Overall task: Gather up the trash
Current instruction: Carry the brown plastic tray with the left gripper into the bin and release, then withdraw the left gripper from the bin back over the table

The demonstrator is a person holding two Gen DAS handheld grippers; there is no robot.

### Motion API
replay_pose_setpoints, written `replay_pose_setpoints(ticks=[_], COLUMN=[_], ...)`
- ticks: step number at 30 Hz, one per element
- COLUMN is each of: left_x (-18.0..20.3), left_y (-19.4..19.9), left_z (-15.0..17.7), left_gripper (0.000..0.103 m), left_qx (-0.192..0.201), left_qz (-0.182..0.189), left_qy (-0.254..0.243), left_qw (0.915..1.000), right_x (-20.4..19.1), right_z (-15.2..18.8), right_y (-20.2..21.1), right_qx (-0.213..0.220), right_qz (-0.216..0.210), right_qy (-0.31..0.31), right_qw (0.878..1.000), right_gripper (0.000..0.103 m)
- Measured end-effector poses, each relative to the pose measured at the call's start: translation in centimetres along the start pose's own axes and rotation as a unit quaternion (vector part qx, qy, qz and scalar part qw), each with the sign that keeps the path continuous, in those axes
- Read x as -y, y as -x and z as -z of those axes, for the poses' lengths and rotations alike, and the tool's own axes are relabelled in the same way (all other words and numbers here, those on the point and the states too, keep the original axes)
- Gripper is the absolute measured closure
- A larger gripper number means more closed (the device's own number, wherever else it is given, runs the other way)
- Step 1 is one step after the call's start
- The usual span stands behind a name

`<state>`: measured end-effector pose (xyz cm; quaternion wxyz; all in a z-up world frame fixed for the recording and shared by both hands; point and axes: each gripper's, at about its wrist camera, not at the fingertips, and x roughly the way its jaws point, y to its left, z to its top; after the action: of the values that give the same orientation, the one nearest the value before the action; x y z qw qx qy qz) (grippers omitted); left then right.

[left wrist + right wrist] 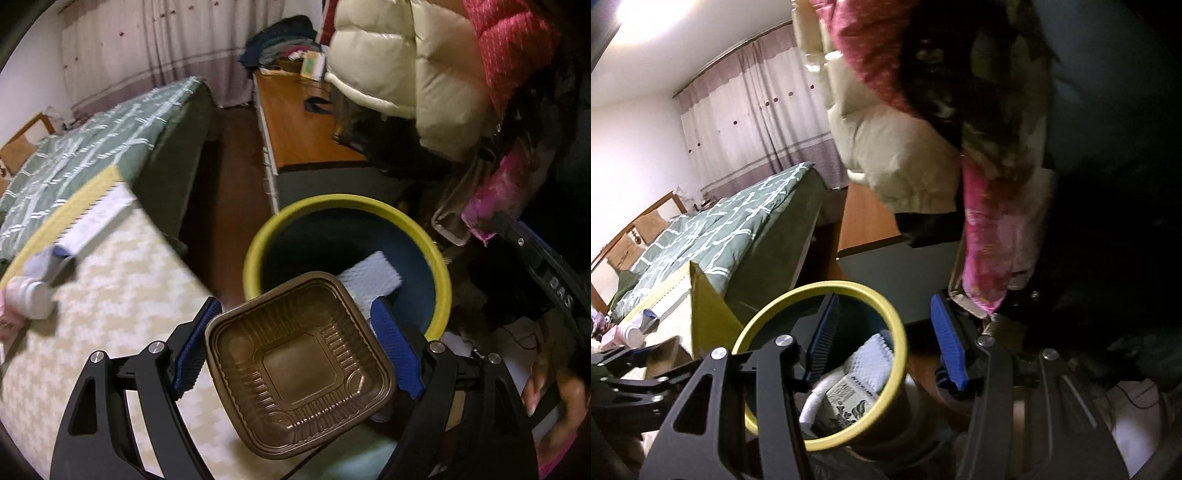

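Brown plastic tray (299, 365) sits clamped between the blue pads of my left gripper (295, 347), held over the near rim of the yellow-rimmed bin (255, 243), which already holds white foam and a carton. My right gripper (882, 343) hangs spread and empty above the bin. Next, I judge, I carry the tray further over the mouth and let go.

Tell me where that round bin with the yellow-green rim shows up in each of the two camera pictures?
Left wrist view: the round bin with the yellow-green rim sits at centre, just beyond the brown plastic tray held between the left gripper fingers.
Right wrist view: the bin is lower centre, partly behind the left-hand blue finger.
Shared landmark: the green patterned bedspread, upper left of the bin.
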<state>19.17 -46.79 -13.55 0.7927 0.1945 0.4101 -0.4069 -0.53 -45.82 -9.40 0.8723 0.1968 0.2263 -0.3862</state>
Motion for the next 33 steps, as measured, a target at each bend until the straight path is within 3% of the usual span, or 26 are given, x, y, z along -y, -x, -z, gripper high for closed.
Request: replay_pose_setpoints(ticks=[7,10,17,24,28,33], left_x=[2.7,2.5,-0.3,-5.7,-9.9,-16.0], left_y=[-3.0,-3.8,-0.3,6.1,9.8,13.9], left_z=[-1.9,-2.6,-2.6,0.8,3.9,8.9], left_gripper=[0.020,0.014,0.005,0.005,0.005,0.005], left_qx=[-0.006,-0.011,0.026,0.077,0.107,0.134], left_qz=[0.011,0.009,0.012,-0.013,-0.055,-0.120], left_qy=[-0.005,0.009,0.042,0.067,0.092,0.136], left_qw=[0.9999,0.9999,0.9987,0.9947,0.9884,0.9742], right_x=[1.1,1.1,-0.4,-2.6,-4.3,-6.8], right_z=[-0.2,-0.2,0.1,0.3,0.5,0.9], right_y=[0.0,0.1,0.2,0.0,0.3,0.5], right_qx=[0.002,0.002,-0.002,-0.007,-0.006,-0.010], right_qz=[0.006,0.005,0.002,-0.008,-0.015,-0.026], right_qy=[-0.006,-0.004,0.010,0.031,0.044,0.065], right_qw=[1.000,1.000,1.000,0.999,0.999,0.998], right_gripper=[0.053,0.053,0.053,0.052,0.049,0.049])
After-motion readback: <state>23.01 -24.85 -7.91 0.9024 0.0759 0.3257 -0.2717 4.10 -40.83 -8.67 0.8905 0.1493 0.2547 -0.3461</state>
